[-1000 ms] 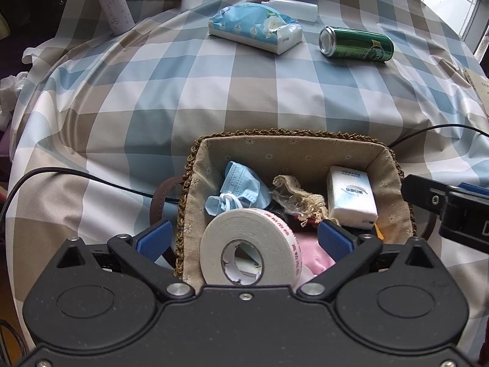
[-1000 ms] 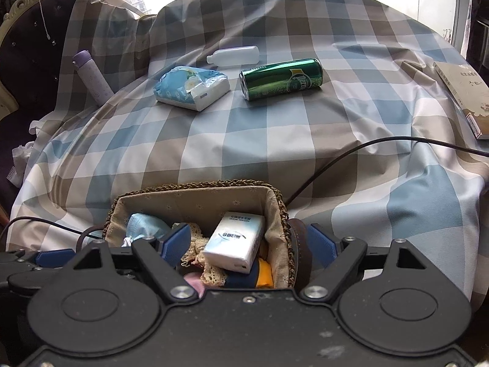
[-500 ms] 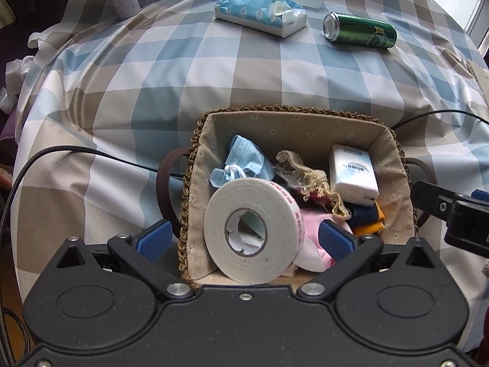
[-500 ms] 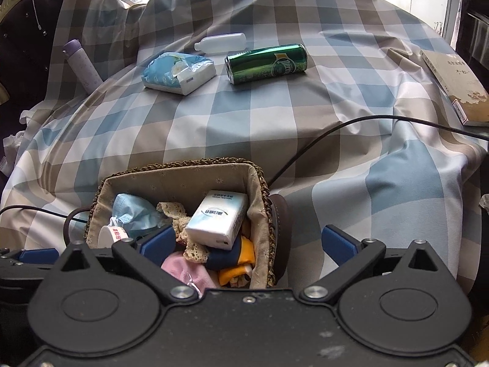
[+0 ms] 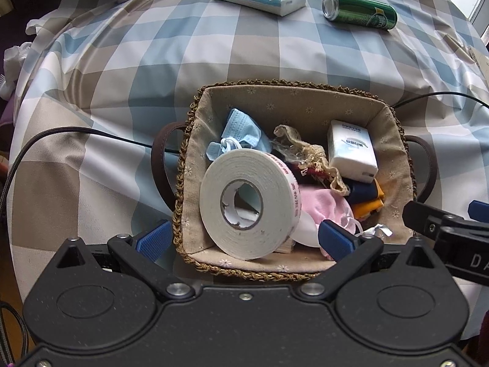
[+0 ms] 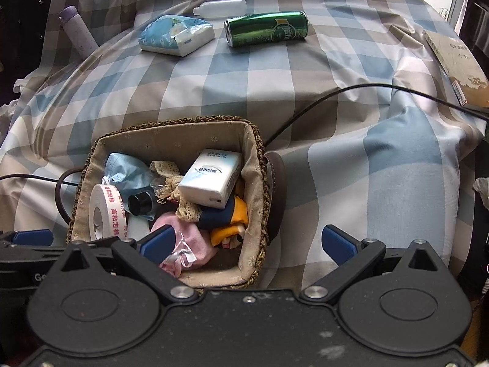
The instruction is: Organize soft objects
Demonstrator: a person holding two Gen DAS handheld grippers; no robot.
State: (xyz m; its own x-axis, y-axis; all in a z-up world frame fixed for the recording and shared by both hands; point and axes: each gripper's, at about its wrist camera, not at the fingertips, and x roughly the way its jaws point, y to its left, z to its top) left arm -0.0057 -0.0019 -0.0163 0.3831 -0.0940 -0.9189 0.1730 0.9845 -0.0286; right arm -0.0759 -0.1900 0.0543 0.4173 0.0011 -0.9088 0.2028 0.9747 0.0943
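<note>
Both tongs, left [image 5: 244, 238] and right [image 6: 247, 243], stood apart and empty over the basket [image 6: 171, 122] on the checked table [image 6: 305, 98], the right having just been opening; the tissue pack [image 6: 177, 35] lay well beyond, calling for a reach.
</note>
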